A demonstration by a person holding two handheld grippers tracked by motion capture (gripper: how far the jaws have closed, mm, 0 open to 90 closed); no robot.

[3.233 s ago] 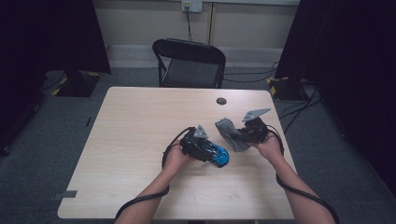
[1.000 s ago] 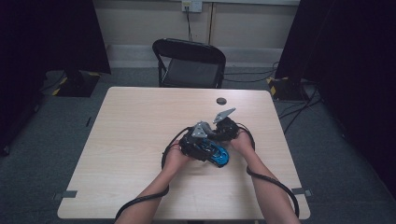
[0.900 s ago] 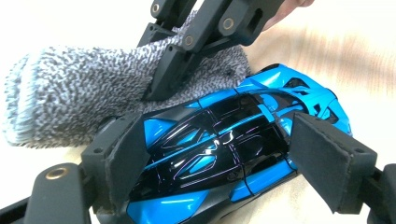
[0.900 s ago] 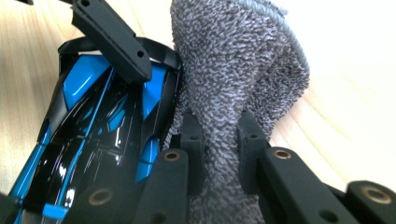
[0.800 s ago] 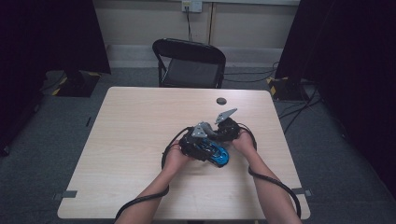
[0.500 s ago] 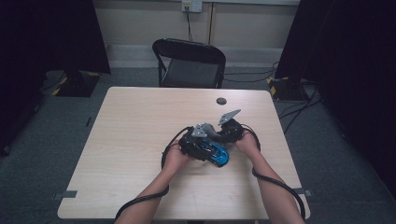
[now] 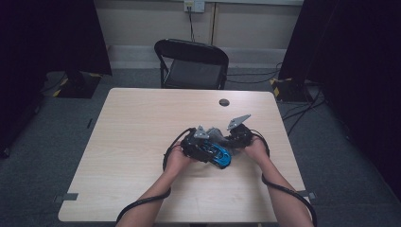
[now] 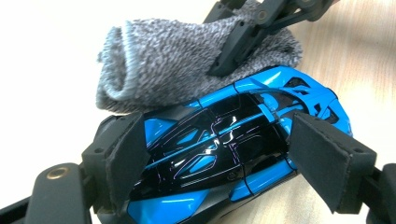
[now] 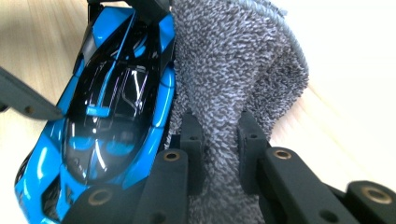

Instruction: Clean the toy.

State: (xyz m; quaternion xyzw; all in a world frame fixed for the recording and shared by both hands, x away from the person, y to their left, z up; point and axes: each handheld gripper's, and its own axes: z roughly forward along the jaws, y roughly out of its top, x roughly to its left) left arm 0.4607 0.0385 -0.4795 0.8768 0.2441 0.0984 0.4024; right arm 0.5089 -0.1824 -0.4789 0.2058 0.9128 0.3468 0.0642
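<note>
With my left hand-held gripper clamped on the blue toy car above the tabletop and my right hand-held gripper pinching the grey cloth against its side, I judge wiping underway; next, 1 stroke along the bodywork.

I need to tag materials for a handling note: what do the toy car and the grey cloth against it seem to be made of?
Toy car: probably hard plastic, glossy blue and black, with sharp light reflections and crisp panel seams. Grey cloth: soft looped terry or fleece, matte and fuzzy, folding limply.
</note>
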